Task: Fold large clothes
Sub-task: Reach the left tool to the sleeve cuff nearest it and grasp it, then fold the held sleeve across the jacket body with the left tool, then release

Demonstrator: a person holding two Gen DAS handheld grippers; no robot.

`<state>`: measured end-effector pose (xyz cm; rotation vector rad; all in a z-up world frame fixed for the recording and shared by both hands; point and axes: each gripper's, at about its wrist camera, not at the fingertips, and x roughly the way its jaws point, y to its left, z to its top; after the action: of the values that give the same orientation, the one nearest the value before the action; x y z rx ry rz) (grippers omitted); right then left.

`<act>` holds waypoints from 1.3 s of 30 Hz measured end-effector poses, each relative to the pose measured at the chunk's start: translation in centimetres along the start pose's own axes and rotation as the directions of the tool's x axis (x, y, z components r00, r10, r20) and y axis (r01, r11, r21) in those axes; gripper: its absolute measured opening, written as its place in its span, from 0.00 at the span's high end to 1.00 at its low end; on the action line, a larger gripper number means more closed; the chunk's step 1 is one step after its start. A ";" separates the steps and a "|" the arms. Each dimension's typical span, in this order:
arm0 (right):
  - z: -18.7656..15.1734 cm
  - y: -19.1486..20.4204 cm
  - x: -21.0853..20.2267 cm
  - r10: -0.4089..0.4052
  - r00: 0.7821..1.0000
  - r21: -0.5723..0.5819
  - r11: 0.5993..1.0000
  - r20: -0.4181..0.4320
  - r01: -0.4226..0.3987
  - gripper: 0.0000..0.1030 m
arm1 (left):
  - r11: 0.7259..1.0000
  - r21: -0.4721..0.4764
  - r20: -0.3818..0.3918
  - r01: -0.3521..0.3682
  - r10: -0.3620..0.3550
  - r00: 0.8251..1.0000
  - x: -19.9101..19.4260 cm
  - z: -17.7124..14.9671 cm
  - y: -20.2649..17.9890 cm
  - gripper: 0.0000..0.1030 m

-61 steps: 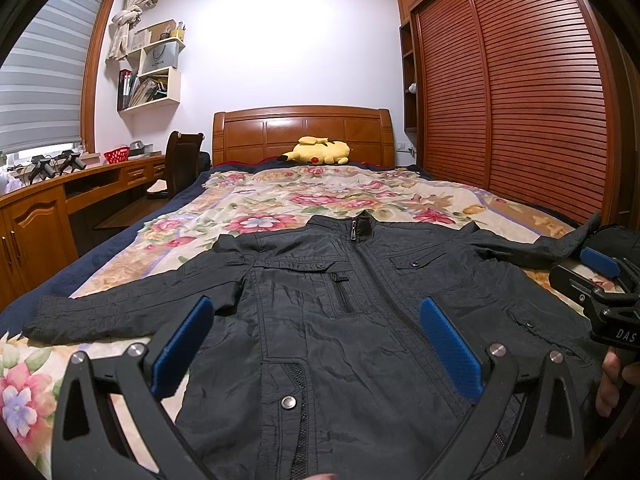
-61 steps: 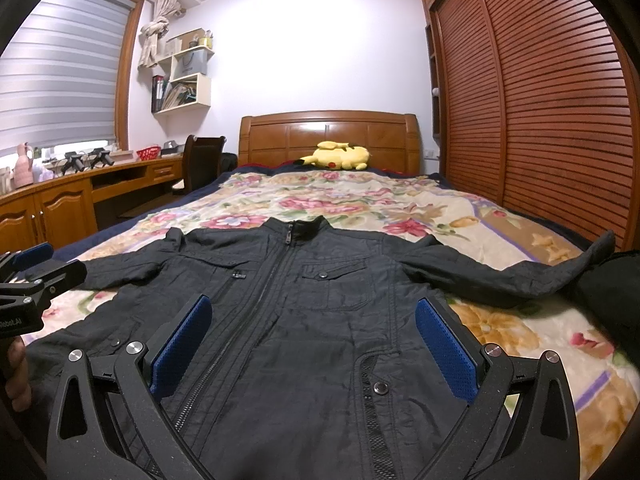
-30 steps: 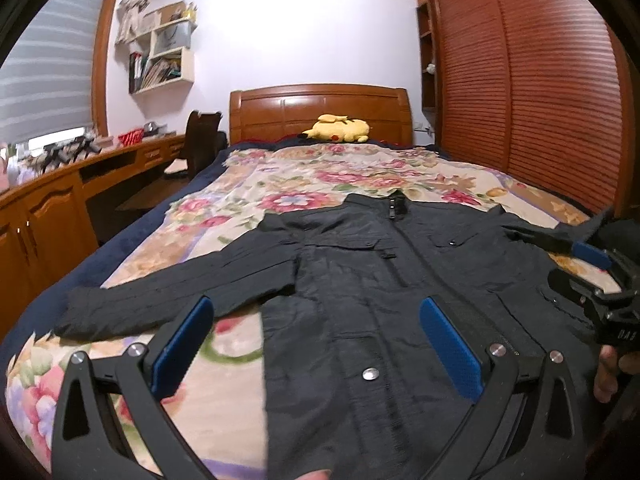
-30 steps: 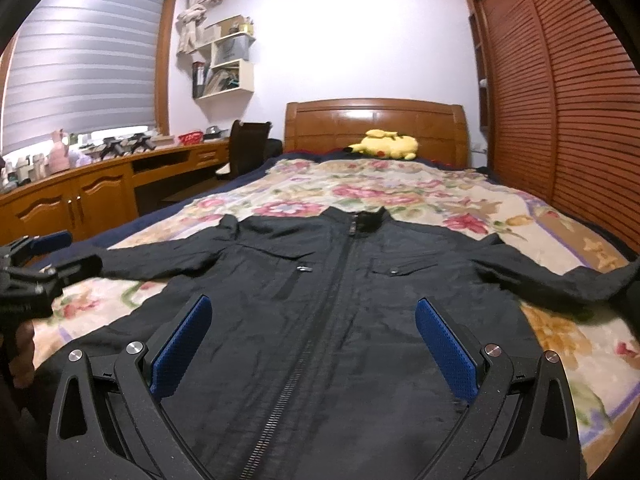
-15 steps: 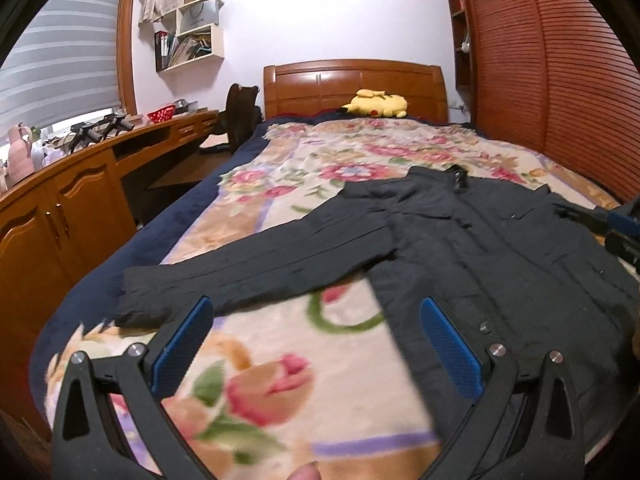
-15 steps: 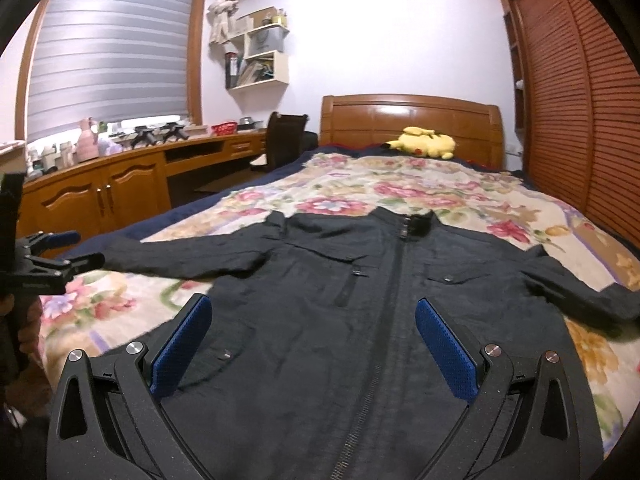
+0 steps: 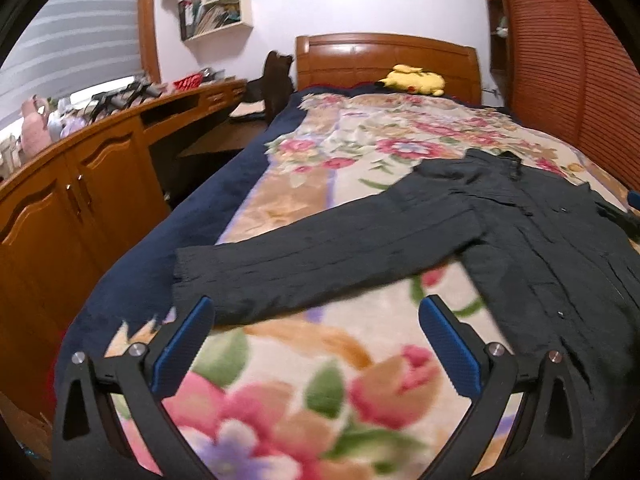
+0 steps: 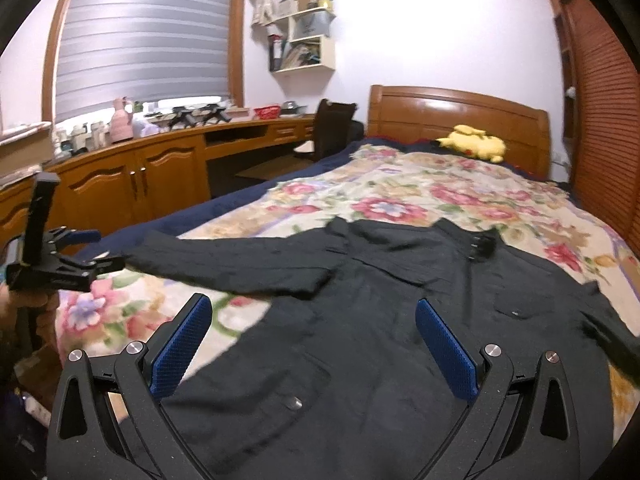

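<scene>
A black zip-up jacket point(image 8: 400, 320) lies flat, front up, on the floral bedspread point(image 8: 400, 184), collar toward the headboard and sleeves spread out. In the left wrist view the jacket point(image 7: 552, 248) is to the right and its left sleeve point(image 7: 320, 256) stretches across, its cuff near the bed's left edge. My left gripper point(image 7: 316, 344) is open and empty, just short of that sleeve's cuff; it also shows in the right wrist view point(image 8: 80, 252). My right gripper point(image 8: 312, 340) is open and empty above the jacket's lower front.
A yellow plush toy point(image 8: 476, 144) lies by the wooden headboard point(image 8: 456, 116). A wooden desk with cabinets point(image 7: 80, 184) and a dark chair point(image 7: 276, 84) run along the bed's left side. A louvered wardrobe point(image 7: 572, 68) stands on the right.
Both grippers have swung to the left. My left gripper moved from over the jacket's body to near the left sleeve's cuff. Both stayed open; the jacket has not moved.
</scene>
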<state>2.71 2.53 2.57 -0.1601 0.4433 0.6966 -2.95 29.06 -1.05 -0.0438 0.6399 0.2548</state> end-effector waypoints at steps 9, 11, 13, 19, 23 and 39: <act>0.1 0.9 2.5 0.064 0.997 -0.008 0.998 -0.034 -0.064 0.00 | 0.995 -0.078 -0.105 -0.055 0.046 0.993 5.2 0.5 5.3 0.04; -0.1 0.5 2.8 0.083 0.995 0.005 0.997 -0.052 -0.083 0.00 | 0.993 -0.096 -0.135 -0.072 0.059 0.989 6.6 0.3 6.1 0.04; -0.5 0.0 3.0 0.086 0.994 0.006 0.996 -0.062 -0.086 0.00 | 0.989 -0.123 -0.151 -0.081 0.062 0.987 7.6 0.2 6.9 0.04; -1.5 -2.2 4.2 0.090 0.989 0.034 0.996 -0.114 -0.087 0.00 | 0.964 -0.239 -0.203 -0.115 0.066 0.977 10.1 -0.6 9.6 0.05; -1.8 -3.5 4.4 0.108 0.985 0.060 0.993 -0.134 -0.101 0.00 | 0.942 -0.299 -0.245 -0.153 0.079 0.966 11.5 -1.0 11.2 0.13; -1.7 -4.3 1.6 0.061 0.990 0.003 0.998 -0.125 -0.061 0.00 | 0.917 -0.364 -0.319 -0.164 0.043 0.947 14.7 -1.5 12.2 0.41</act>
<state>6.01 -0.30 0.33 -0.1920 0.5702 0.7494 4.50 43.97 -10.50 -0.4392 0.8944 0.4835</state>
